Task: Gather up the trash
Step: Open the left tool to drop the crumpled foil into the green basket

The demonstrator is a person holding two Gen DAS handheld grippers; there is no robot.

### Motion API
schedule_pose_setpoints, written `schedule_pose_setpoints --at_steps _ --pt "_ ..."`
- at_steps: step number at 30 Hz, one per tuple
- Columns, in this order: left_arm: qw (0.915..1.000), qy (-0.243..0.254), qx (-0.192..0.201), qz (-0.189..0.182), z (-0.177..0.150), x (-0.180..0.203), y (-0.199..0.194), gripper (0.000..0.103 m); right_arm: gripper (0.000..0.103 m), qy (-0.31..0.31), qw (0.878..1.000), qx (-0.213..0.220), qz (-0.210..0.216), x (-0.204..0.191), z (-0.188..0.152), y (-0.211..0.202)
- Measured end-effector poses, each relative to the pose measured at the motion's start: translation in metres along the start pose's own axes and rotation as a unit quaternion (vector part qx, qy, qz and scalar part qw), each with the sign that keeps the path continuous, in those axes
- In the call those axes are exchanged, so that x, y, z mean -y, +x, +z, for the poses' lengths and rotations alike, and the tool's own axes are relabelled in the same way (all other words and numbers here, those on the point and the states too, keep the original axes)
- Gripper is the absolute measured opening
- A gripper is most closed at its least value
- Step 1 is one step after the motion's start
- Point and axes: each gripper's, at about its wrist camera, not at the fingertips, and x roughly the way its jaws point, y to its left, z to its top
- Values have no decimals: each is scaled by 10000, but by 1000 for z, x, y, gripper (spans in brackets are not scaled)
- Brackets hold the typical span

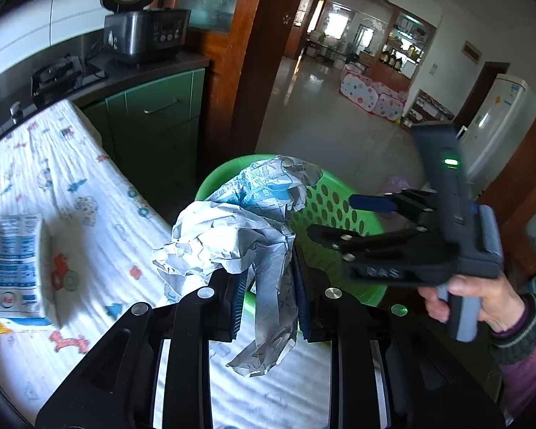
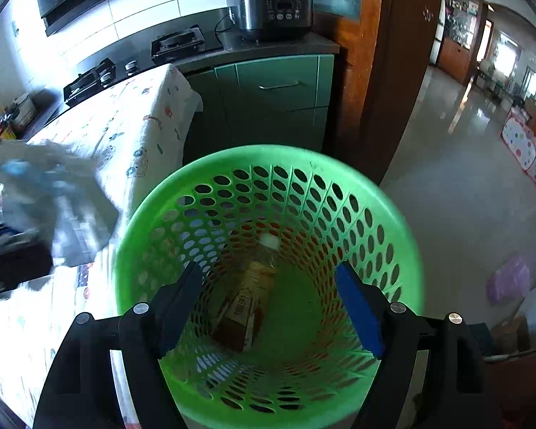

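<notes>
My left gripper (image 1: 269,296) is shut on a crumpled white and blue plastic wrapper (image 1: 239,228), held above the table edge just beside the green perforated bin (image 1: 339,214). The wrapper shows blurred at the left of the right wrist view (image 2: 53,207). My right gripper (image 2: 271,307) is open and empty, hanging over the mouth of the green bin (image 2: 393,214); it also shows in the left wrist view (image 1: 339,218). A bottle with a brown label (image 2: 250,293) lies at the bin's bottom. A white and blue carton (image 1: 18,268) lies on the table at the left.
The table has a white cloth with cartoon prints (image 1: 89,186). Behind it are a stove (image 1: 53,75), green cabinets (image 1: 160,114) and a rice cooker (image 1: 143,28). A wooden door frame (image 1: 261,53) opens to a tiled hall. A pink bag (image 2: 507,282) lies on the floor.
</notes>
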Motion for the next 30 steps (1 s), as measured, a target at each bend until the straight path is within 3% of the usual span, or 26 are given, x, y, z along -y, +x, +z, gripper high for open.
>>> schedule_pose_setpoints --at_steps 12,17,19,25,30 --pt "9987 -254 -136 -420 12 9 30 31 75 -204 9988 132 -425 2 -1 -30" --pt "9982 -326 -101 -489 11 11 34 62 75 -219 9984 167 -498 4 -3 -37" --pt "9981 -338 -90 -501 9 12 33 68 75 -227 9984 152 -502 3 -4 -39" --pt "9992 -304 42 -270 3 8 9 69 75 -304 9985 174 -431 -9 -7 -47" --pt "9988 -267 309 280 -13 -4 -36 69 75 -463 9983 268 -220 -33 -9 -60"
